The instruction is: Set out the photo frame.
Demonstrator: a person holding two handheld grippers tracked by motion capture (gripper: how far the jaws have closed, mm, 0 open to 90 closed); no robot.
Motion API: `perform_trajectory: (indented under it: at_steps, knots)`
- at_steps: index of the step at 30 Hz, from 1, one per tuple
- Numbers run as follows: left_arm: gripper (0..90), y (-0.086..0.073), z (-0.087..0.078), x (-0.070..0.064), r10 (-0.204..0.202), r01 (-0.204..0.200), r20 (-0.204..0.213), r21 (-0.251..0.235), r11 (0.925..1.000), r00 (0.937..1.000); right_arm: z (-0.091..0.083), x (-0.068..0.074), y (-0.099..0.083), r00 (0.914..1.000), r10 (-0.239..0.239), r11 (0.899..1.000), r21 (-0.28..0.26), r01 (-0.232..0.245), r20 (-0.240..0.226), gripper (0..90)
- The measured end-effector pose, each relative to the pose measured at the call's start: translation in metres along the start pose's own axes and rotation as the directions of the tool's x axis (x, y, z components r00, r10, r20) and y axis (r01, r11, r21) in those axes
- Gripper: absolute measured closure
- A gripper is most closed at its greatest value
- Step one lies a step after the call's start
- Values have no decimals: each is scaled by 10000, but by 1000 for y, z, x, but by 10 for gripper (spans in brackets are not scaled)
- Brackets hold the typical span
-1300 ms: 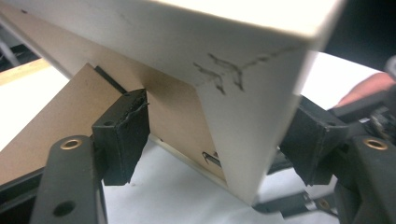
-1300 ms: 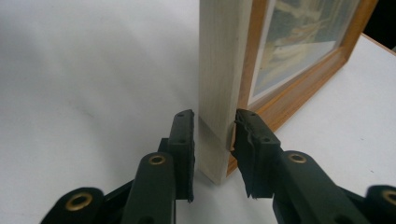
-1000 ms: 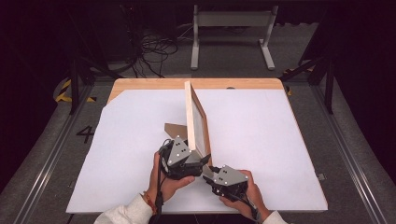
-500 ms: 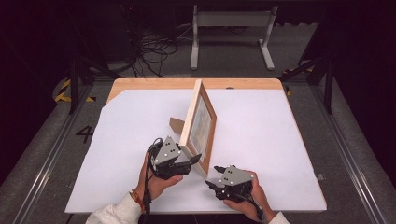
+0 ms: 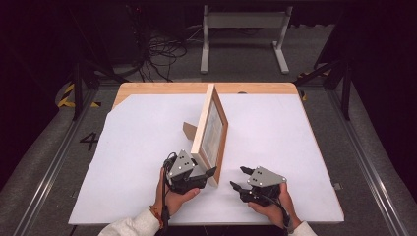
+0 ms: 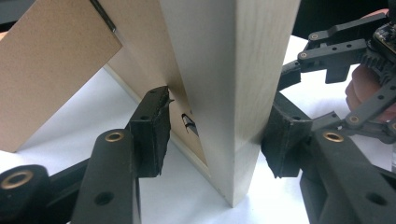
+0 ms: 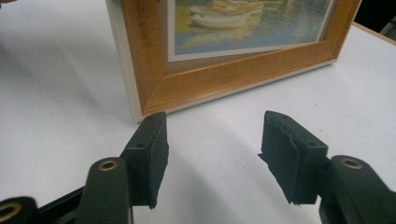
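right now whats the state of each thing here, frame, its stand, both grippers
picture frame: upright on its lower edge on the white table cover, leaning back a little
back stand: folded out, foot on the cover
left gripper: jaws open, straddling the frame's near corner, a gap showing at the back pad
right gripper: jaws open, empty, pointing at the frame's front, apart from it
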State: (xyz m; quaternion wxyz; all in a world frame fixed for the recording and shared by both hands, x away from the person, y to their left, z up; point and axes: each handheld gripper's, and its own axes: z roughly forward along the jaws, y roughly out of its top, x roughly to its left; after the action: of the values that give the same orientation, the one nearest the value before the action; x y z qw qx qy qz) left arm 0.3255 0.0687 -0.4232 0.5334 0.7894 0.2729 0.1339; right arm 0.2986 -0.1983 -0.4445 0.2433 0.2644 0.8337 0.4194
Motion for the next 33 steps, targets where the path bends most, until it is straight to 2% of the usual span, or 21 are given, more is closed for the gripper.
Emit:
perform_trajectory:
  at_steps: [3, 5, 6, 9, 12, 23, 27, 30, 33]
  knots:
    - [514, 1, -2, 4, -76, 73, 159, 149, 9999, 9998, -1, -2, 0, 10000, 11, 10000, -4, -11, 72, 412]
    - [550, 0, -4, 8, -286, 278, 397, 213, 9994, 9988, -2, -4, 0, 9999, 50, 10000, -6, -50, 106, 402]
    - [558, 0, -4, 10, -241, 229, 490, 249, 9994, 9985, -2, -5, 0, 9999, 54, 10000, 9, -54, 113, 398]
    - [560, 0, -7, 12, -192, 168, 600, 411, 9990, 9980, -3, -7, -1, 9998, 98, 9999, 24, -99, 188, 394]
    - [570, 1, -10, 16, -405, 352, 885, 604, 9976, 9953, -4, -8, -1, 9996, 138, 9999, 30, -139, 229, 392]
    - [606, -3, -34, 34, -274, 107, 1451, 1148, 9933, 9890, -5, -11, 0, 9994, 187, 9998, 5, -187, 305, 379]
    - [608, -5, -40, 35, -15, -124, 1305, 1059, 9943, 9915, -3, -12, 0, 9994, 120, 9999, 55, -122, 317, 369]
    - [545, -7, -38, 31, 45, -114, 775, 888, 9960, 9970, -3, -16, 2, 9989, 150, 9999, 8, -151, 434, 366]
    - [486, -11, -30, 27, -12, -19, 428, 744, 9972, 9991, -1, -21, 3, 9982, 261, 9997, -44, -259, 544, 360]
